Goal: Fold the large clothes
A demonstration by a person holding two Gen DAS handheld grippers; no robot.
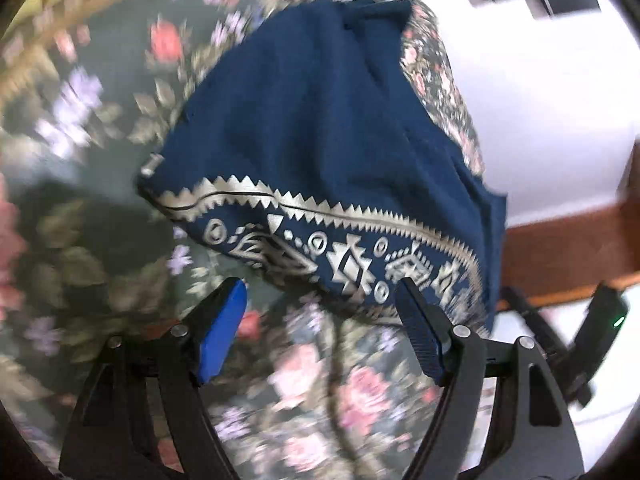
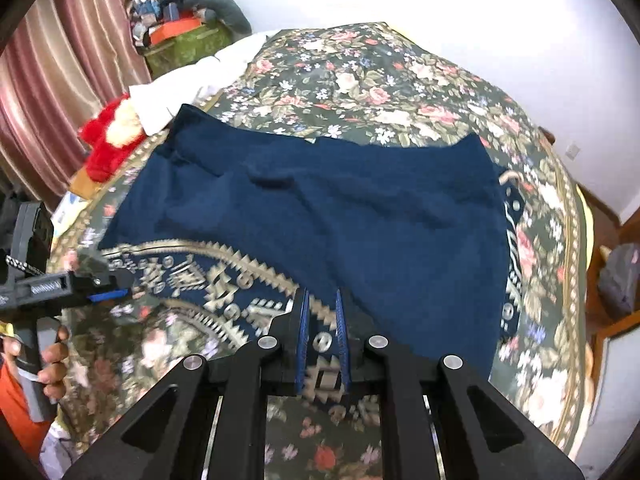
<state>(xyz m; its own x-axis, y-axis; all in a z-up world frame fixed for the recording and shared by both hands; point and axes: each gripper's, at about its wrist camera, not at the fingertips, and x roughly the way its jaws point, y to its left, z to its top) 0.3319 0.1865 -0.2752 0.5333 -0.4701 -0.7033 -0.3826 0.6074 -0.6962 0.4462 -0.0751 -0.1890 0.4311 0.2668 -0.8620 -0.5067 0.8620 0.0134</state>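
On the floral bedspread (image 2: pixel 400 76) the navy garment (image 2: pixel 320 208) lies spread out, gold-patterned hem toward the camera, probably laid flat so it can be folded over cleanly. The right gripper (image 2: pixel 322 344) comes in low along the bed, its jaws nearly closed with a bit of that hem pinched between them. The left gripper (image 1: pixel 320 332) is tilted down just short of the hem's other end, jaws wide apart, holding nothing. My guess: it needs to grab its end so both can lift together. A red plush toy (image 2: pixel 108 140) sits off by the pillow.
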